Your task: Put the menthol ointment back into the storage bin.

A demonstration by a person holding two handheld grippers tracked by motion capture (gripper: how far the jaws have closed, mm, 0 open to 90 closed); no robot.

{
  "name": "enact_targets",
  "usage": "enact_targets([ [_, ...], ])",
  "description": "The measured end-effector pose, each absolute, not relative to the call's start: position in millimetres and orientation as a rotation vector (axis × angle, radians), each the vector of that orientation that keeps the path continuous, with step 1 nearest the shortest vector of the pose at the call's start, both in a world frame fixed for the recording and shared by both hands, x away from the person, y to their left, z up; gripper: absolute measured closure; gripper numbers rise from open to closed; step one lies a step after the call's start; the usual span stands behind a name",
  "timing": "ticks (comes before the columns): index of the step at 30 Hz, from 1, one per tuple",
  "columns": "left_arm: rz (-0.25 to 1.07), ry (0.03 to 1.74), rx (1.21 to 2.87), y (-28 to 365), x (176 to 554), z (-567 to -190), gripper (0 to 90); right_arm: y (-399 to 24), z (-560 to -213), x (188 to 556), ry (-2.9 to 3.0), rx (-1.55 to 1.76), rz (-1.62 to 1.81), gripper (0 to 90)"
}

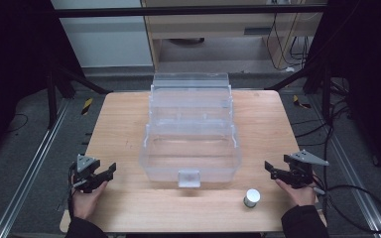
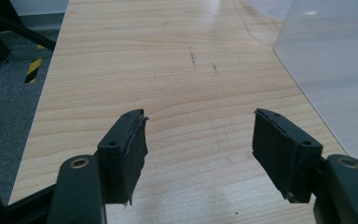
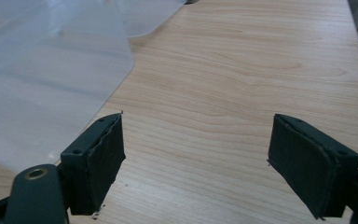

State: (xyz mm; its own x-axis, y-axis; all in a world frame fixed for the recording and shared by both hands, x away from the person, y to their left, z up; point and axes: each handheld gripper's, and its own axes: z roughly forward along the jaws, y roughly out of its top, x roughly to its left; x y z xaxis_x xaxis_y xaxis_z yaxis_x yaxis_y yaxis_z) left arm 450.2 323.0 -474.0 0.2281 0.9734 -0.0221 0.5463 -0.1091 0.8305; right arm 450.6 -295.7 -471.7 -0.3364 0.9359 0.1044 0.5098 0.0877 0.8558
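High view: small silver cylinder [image 1: 251, 198] sits near the table's [image 1: 129, 119] front edge, just inboard of the right tool [image 1: 276, 172] (both tools gape empty); left tool [image 1: 106, 174] lies well apart.

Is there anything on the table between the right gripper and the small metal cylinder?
Nothing visible. The right gripper, jaws open, sits just right of the metal cylinder, with bare table between them. The clear box stands farther left.

Clear see-through plastic storage box [image 1: 190, 148], small silver metal cylinder [image 1: 251, 198], pale wood-grain table [image 1: 124, 124], black-jawed left gripper [image 1: 110, 171], black-jawed right gripper [image 1: 270, 168], yellow-black striped floor tape [image 1: 87, 105]
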Motion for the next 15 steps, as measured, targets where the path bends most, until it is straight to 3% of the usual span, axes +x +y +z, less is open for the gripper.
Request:
enact_targets([
  [15, 0.685, 1.408, 1.814, 318.4, 451.0, -478.8, 33.3, -282.1, -445.4, 451.2, 2.039, 1.267, 1.088, 17.9],
])
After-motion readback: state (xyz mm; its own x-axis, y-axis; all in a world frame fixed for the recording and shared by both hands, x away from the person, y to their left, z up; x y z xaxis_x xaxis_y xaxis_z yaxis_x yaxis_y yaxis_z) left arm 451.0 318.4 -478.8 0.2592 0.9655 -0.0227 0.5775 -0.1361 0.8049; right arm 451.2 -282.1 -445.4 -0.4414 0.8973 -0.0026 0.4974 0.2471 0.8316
